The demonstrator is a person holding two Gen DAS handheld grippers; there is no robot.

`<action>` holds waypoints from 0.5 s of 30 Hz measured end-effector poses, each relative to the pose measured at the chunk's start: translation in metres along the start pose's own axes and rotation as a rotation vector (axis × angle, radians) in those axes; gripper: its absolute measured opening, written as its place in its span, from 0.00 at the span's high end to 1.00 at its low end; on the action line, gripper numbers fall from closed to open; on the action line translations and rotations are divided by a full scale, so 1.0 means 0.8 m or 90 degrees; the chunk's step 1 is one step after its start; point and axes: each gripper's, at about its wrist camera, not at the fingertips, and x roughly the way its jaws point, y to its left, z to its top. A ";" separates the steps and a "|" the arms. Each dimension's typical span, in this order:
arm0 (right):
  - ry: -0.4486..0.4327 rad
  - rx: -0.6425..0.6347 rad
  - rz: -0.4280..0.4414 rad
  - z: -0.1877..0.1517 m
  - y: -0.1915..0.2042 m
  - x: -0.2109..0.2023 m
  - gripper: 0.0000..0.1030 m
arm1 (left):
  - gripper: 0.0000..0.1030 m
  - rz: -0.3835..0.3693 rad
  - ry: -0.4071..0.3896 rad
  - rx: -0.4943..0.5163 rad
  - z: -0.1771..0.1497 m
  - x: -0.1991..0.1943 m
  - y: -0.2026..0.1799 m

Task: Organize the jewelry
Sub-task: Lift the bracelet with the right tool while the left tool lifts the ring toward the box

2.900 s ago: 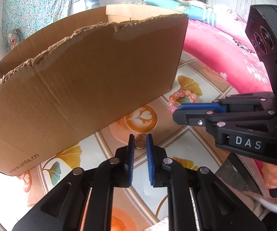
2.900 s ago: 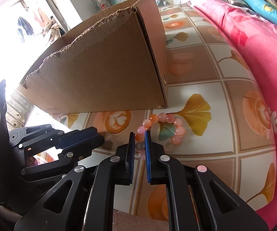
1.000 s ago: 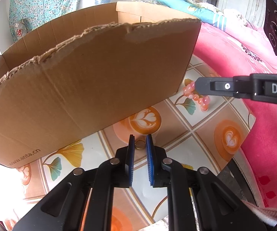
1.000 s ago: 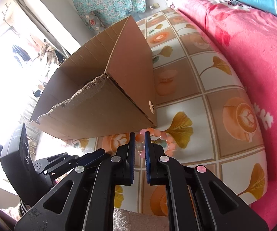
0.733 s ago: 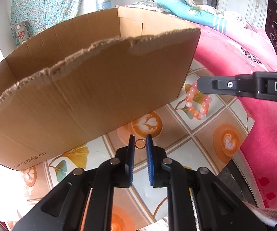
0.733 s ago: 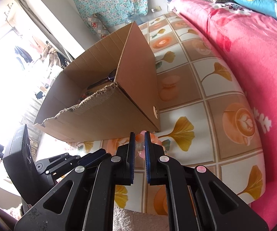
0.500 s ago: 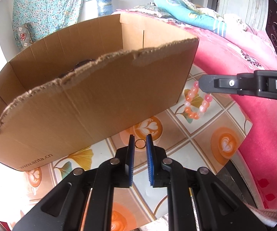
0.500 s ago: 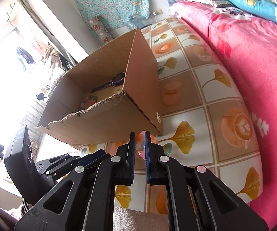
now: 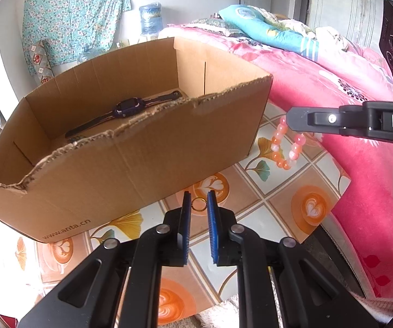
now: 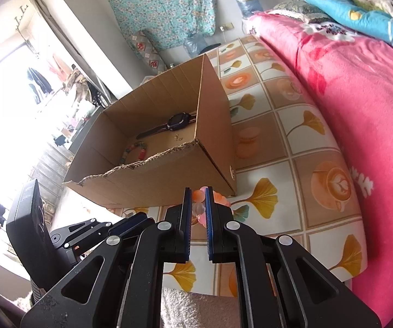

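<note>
Now both grippers hang clear above the tiled tablecloth, each with a piece of jewelry. A second ago the front wall of the cardboard box hid everything inside it; since then both hands have risen, and the box floor shows in both views.

The left gripper is clamped on a small gold ring, which stands pinched between its blue pads near the tips. The right gripper is clamped on the pink bead bracelet; from the left wrist view the loop dangles free below its fingers at about 3 o'clock of the box, beside the box's right corner. The bracelet, which lay on the cloth a few seconds back, is now off it.

Inside the box a dark watch lies stretched out toward the far wall, and a multicoloured bead bracelet rests nearer the torn front edge, at about 8 o'clock of the watch. A tiny bright piece lies near the watch; I cannot tell what it is.

Judging by this, the lift is nearly done: both pieces seem high enough, or close to it, to pass the ragged front edge. What remains is carrying them forward, toward 12 o'clock, and releasing over the box floor.
</note>
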 end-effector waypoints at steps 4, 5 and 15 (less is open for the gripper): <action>-0.009 -0.007 0.000 0.000 0.006 -0.007 0.93 | 0.89 0.004 -0.010 -0.001 -0.001 -0.009 -0.001; -0.011 -0.008 0.000 0.000 0.007 -0.009 0.93 | 0.89 0.005 -0.013 -0.001 -0.002 -0.011 -0.001; -0.033 -0.023 0.003 0.002 0.024 -0.026 0.93 | 0.89 0.015 -0.041 -0.006 -0.004 -0.039 0.004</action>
